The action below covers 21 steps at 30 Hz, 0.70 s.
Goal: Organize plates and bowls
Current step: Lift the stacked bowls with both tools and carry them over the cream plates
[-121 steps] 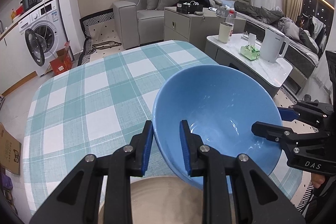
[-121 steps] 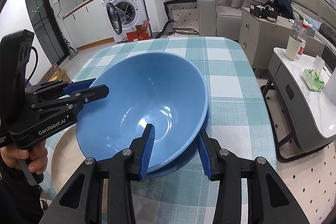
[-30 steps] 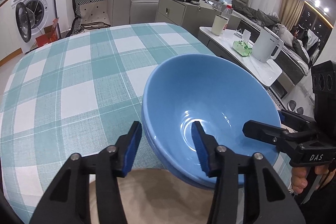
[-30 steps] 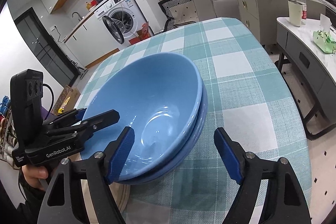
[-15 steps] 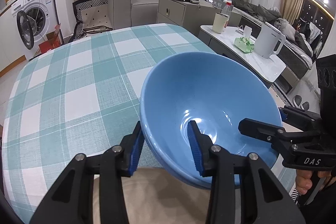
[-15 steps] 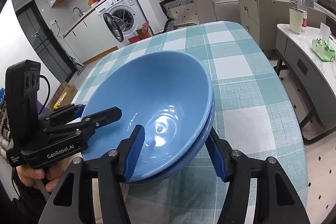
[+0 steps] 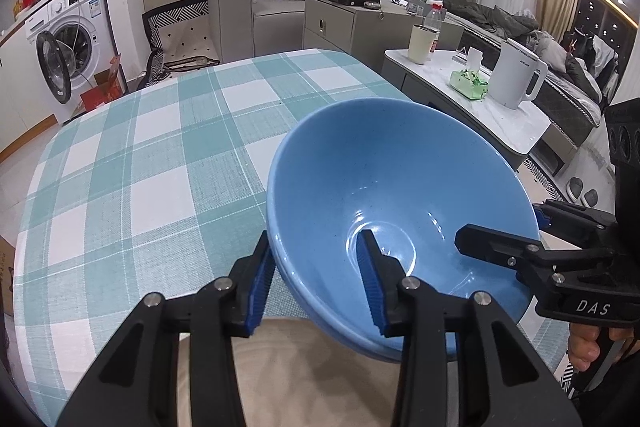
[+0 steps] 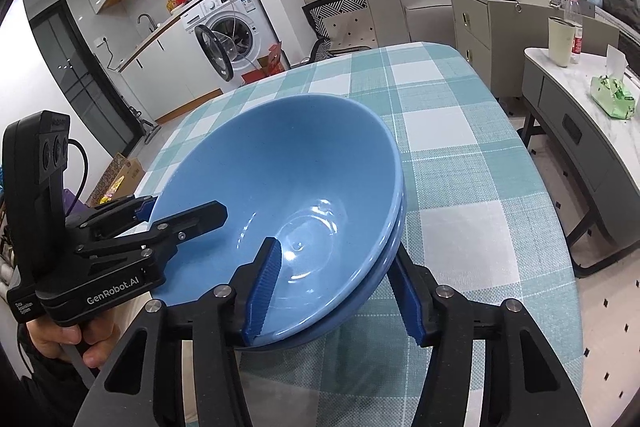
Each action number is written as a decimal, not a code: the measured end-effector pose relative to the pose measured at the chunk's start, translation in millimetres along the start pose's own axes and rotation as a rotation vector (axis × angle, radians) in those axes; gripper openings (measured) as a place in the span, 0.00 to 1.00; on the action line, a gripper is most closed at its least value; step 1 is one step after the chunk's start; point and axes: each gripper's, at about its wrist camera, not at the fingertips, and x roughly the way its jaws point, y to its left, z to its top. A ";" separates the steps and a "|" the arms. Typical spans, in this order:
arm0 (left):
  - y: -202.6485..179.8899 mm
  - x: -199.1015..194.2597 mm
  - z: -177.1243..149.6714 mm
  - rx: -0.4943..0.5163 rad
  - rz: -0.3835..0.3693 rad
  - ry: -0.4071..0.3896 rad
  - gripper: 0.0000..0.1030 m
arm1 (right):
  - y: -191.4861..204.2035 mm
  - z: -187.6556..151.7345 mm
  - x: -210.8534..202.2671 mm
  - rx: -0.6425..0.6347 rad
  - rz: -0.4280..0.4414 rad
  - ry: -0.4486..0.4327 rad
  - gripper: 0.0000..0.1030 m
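Blue bowls (image 7: 400, 187), one nested inside the other, sat tilted at the near right part of the table (image 7: 140, 167), on the teal and white checked cloth. Their near edge overlapped a beige plate (image 7: 280, 367) that lay just below my tongs. In the right wrist view the rim of the lower bowl showed as a darker band under the upper one.

My left gripper (image 7: 313, 239) was clenched across the near left rim of the pair, with one blue pad against the outer wall and the other down inside the upper bowl. From the right wrist view I saw the same gripper (image 8: 188, 207) biting over the rim from the side, my left hand (image 8: 68, 339) wrapped round its handle.

My right gripper (image 8: 336, 247) straddled the opposite rim and its jaws were closing, with both bowl walls between them. The outer pad lay against the underside of the lower bowl. The inner pad stood over the glossy inside of the upper one, and I could not tell whether it pressed there. In the left wrist view that gripper (image 7: 500, 229) reached in from the right, with my right hand (image 7: 584, 351) low at the frame's edge.

Both tongs pointed steeply down at the bowls.
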 end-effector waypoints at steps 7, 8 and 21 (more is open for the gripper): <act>-3.1 -7.1 2.3 0.006 0.003 -0.017 0.39 | 2.5 0.0 -11.0 -0.012 -0.007 -0.025 0.54; -3.5 -8.6 3.0 0.007 0.003 -0.021 0.39 | 2.9 0.3 -13.1 -0.013 -0.008 -0.029 0.54; -8.7 -40.9 9.8 0.016 0.009 -0.086 0.39 | 17.0 4.6 -47.2 -0.042 -0.011 -0.090 0.54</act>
